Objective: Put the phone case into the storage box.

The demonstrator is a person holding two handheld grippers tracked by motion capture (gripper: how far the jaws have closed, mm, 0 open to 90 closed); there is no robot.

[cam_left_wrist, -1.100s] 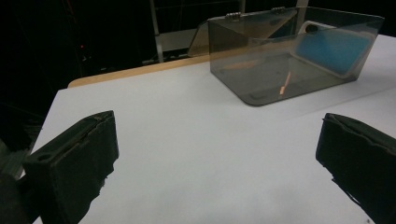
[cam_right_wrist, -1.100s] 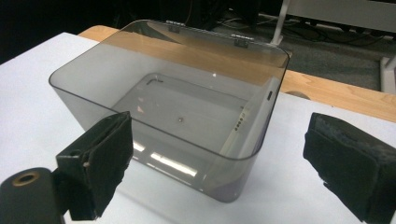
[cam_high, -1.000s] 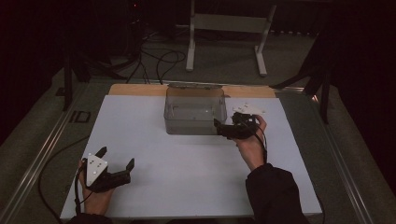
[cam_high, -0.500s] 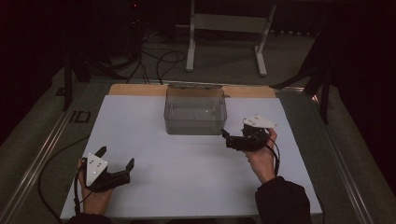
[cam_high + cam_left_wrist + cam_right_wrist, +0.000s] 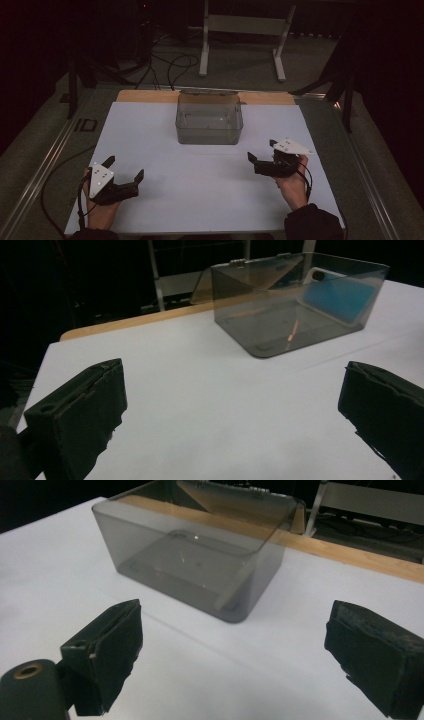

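high view: my left tongs (image 5: 124, 169) sit low near the tabletop's (image 5: 150, 130) front-left corner, spread wide, holding nothing. right tongs (image 5: 261, 151) wide too, empty, near the smoky clear box (image 5: 209, 120), which sits mid-tabletop toward the far edge, lid tipped back so it's open for reaching in.

left gripper view: box (image 5: 295, 305) is well ahead, apart from the jaws; something blue shows thru its far wall, can't tell what.

right gripper view: box (image 5: 192, 545) is nearer, its corner facing me, looks empty inside.

White table sheet (image 5: 200, 190), wooden board (image 5: 145, 96) at far edge, metal stand (image 5: 240, 25), floor cables (image 5: 170, 65).
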